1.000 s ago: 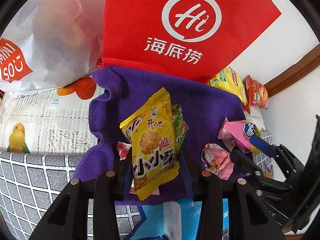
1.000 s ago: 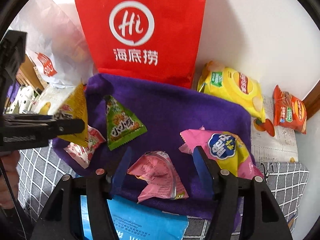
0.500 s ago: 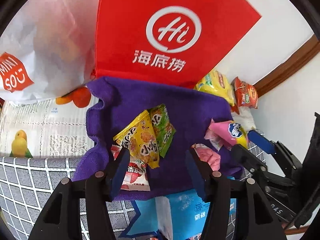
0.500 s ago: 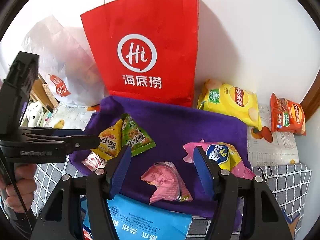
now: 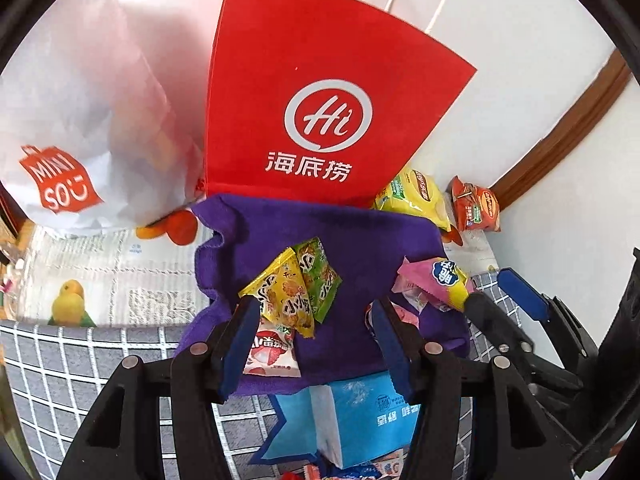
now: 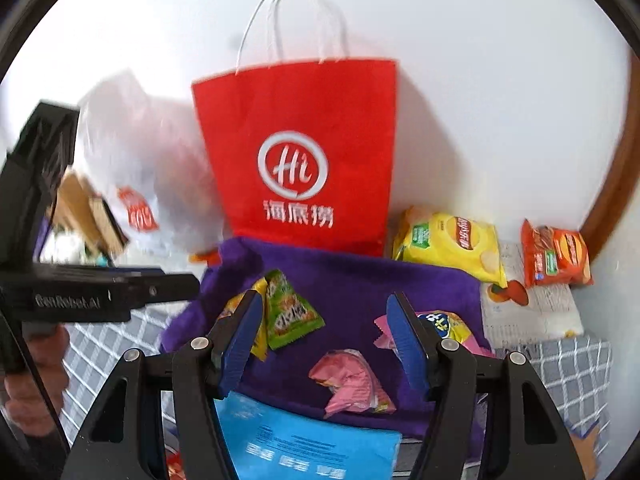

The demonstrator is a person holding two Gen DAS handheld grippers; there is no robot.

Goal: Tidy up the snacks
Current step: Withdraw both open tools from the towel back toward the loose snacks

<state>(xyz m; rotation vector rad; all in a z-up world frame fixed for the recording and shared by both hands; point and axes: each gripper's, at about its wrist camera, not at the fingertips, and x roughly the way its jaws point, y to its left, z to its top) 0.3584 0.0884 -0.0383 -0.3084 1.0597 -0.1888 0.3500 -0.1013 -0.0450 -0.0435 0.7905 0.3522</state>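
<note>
Hovering over the purple cloth (image 6: 360, 280), both our grippers, left gripper (image 5: 312, 332) and right gripper (image 6: 326, 332), spread wide, holding nothing. Yellow snack packet (image 5: 286, 296) lies on the cloth overlapping the green packet (image 5: 320, 276); probably light, crinkly, slippery, so we'd pinch a sealed edge.

Your scene is brightly, evenly lit, with the red bag (image 6: 296, 160) casting a soft shadow rightward on the wall. Your right wrist view smears at its left, blurring the white bag (image 6: 140, 168); fisheye bending and black vignette ring both views.
</note>
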